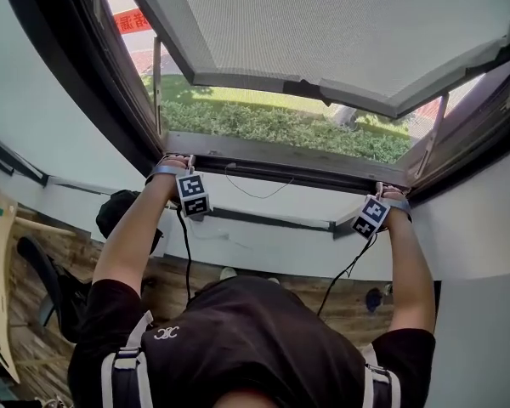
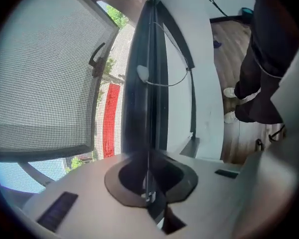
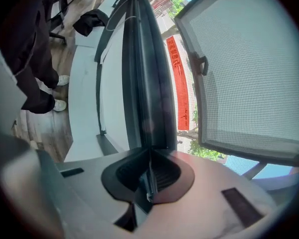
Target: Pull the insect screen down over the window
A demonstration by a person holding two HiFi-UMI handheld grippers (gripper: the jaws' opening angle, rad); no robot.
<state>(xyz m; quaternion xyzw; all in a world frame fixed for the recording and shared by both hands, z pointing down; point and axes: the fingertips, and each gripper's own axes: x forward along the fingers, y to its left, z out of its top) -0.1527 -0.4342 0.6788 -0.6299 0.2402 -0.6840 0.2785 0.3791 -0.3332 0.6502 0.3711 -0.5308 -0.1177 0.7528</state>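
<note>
Left gripper [image 1: 177, 163] jaws nearly together, pinching the dark bar [image 1: 280, 156] near its left end, right gripper [image 1: 389, 194] likewise pinched on its right end, bar across the window opening, mesh panel [image 1: 340, 24] swung outward beyond it.

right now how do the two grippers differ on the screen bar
The left gripper clamps the dark bar near its left end; the right gripper clamps near its right end. In the head view the left gripper sits higher than the right. Both have their jaws shut on it.
</note>
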